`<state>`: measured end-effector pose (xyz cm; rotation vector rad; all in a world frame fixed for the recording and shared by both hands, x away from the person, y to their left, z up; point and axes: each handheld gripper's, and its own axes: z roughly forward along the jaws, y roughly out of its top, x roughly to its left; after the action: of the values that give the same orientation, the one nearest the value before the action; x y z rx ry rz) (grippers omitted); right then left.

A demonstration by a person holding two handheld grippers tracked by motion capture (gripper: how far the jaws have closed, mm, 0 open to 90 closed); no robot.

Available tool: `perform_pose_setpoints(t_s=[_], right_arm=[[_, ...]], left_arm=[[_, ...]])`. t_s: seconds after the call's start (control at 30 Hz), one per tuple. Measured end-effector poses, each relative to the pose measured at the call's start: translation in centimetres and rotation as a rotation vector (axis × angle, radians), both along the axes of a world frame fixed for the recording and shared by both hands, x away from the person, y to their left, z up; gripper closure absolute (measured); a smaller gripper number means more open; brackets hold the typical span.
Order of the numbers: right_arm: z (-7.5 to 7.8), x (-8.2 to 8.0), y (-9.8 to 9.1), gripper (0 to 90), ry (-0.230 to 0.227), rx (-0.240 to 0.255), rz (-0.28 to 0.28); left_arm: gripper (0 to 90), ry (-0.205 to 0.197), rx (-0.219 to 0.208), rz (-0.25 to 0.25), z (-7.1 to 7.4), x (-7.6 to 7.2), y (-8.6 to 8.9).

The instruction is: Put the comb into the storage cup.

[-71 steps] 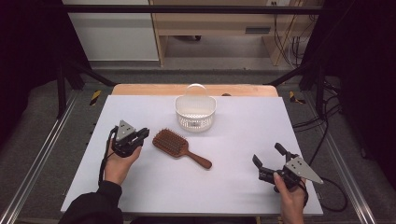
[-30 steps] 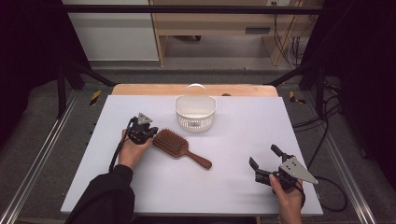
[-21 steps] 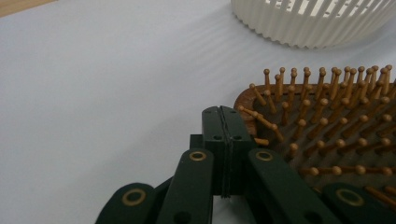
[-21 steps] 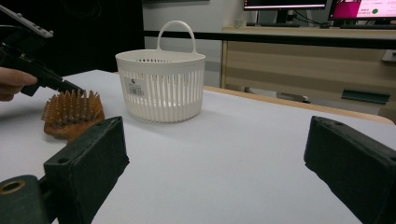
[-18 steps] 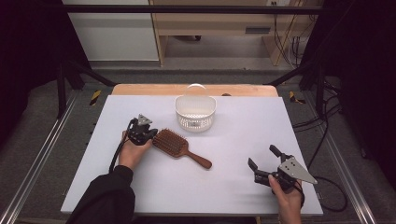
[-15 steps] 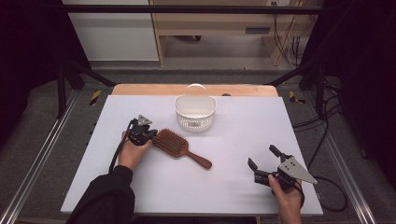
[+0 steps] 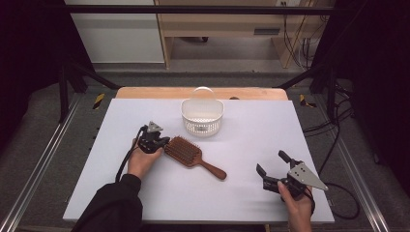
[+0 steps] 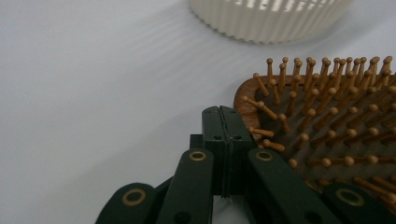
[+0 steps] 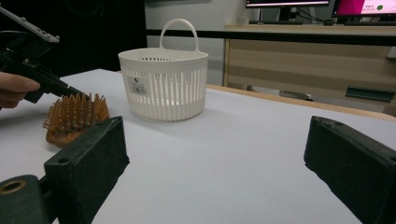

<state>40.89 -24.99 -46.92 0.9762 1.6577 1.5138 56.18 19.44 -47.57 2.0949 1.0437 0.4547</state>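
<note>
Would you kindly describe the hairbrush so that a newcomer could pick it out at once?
On the white table, look just in front of the white slatted basket. The hairbrush lies there bristles up, its handle towards the right gripper. It is the one brown wooden thing there, with the shut left gripper at its head.

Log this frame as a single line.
left gripper: shut, tips at hairbrush head edge | right gripper: open, apart | basket: behind hairbrush
</note>
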Motion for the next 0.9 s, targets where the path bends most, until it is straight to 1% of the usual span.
perform_pose_setpoints(t_s=[0.23, 0.37, 0.4, 0.43, 0.47, 0.53, 0.63, 0.77, 0.83, 0.9], right_arm=[[0.1, 0.0, 0.0, 5.8, 0.003, 0.001, -0.003], [0.1, 0.0, -0.1, 5.8, 0.008, 0.004, -0.003], [0.1, 0.0, -0.1, 5.8, 0.01, 0.004, -0.003], [0.1, 0.0, -0.1, 5.7, 0.012, 0.003, -0.003], [0.1, 0.0, -0.1, 5.7, 0.012, 0.004, -0.002], [0.1, 0.0, -0.1, 5.7, 0.012, 0.006, -0.002], [0.1, -0.1, -0.1, 5.6, 0.014, 0.008, -0.004], [0.2, -0.1, -0.2, 5.6, 0.015, 0.013, -0.005], [0.2, -0.1, -0.2, 5.6, 0.014, 0.012, -0.004], [0.2, -0.1, -0.2, 5.5, 0.015, 0.01, -0.003]], left_arm=[[89.8, 0.009, -0.007, -0.041, -0.2, -1.0, -2.3], [89.8, 0.016, -0.018, -0.062, -0.3, -1.7, -3.6], [89.8, 0.023, -0.021, -0.068, -0.3, -1.8, -3.9], [89.8, 0.034, -0.041, -0.072, -0.3, -2.0, -4.3], [89.8, 0.04, -0.043, -0.078, -0.3, -2.2, -4.5], [89.8, 0.048, -0.038, -0.091, -0.4, -2.5, -5.2], [89.8, 0.05, -0.04, -0.109, -0.4, -3.0, -6.0], [89.8, 0.04, -0.02, -0.132, -0.4, -3.6, -7.0], [89.8, 0.042, -0.03, -0.138, -0.4, -3.9, -7.3], [89.8, 0.042, -0.03, -0.145, -0.5, -4.1, -7.6]])
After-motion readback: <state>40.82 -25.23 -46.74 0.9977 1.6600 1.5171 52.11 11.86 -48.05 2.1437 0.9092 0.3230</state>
